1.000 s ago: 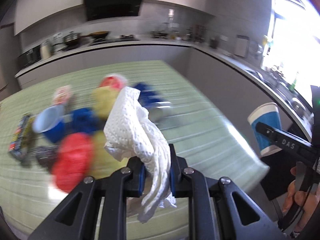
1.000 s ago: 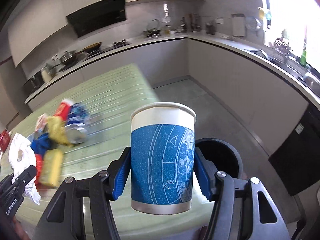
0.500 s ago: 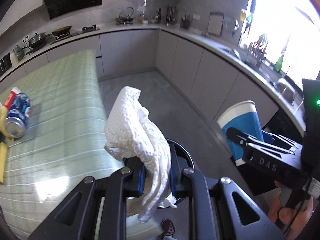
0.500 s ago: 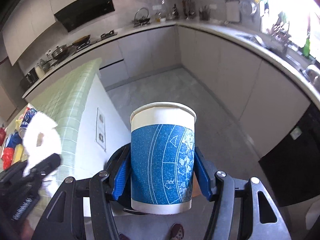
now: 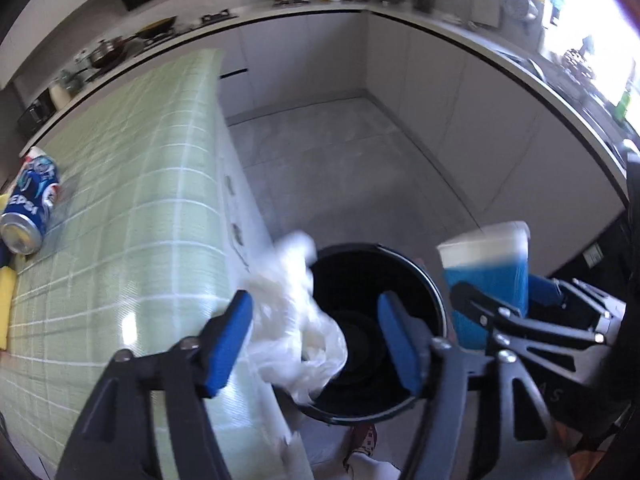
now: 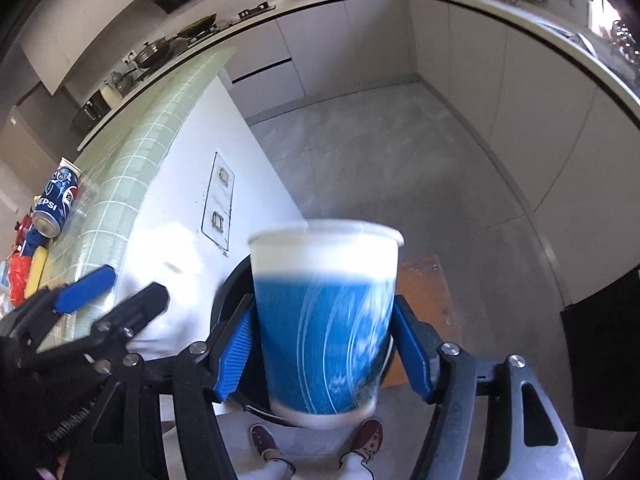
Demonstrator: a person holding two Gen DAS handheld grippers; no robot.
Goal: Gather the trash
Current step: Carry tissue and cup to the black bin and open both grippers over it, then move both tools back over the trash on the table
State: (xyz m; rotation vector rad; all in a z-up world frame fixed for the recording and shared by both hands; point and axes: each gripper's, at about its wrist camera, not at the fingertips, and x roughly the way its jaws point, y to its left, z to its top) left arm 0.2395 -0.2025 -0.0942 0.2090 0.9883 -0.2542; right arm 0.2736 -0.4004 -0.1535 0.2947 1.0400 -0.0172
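both grippers' fingers are opening, freeing paper towel (image 5: 296, 320) and blue cup (image 6: 324, 328) above the bin (image 5: 424, 280); "pepsi" can (image 5: 30, 204) behind.

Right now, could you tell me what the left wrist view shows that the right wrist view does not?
Only the left wrist view shows the crumpled paper towel blurred between the opening jaws of the left gripper, clear of its pads, over the black bin.

Only the right wrist view shows the person's shoes and the wall sockets on the island's white side.

Both show the blue paper cup between the right gripper's opening jaws, the bin, and the Pepsi can on the green counter.
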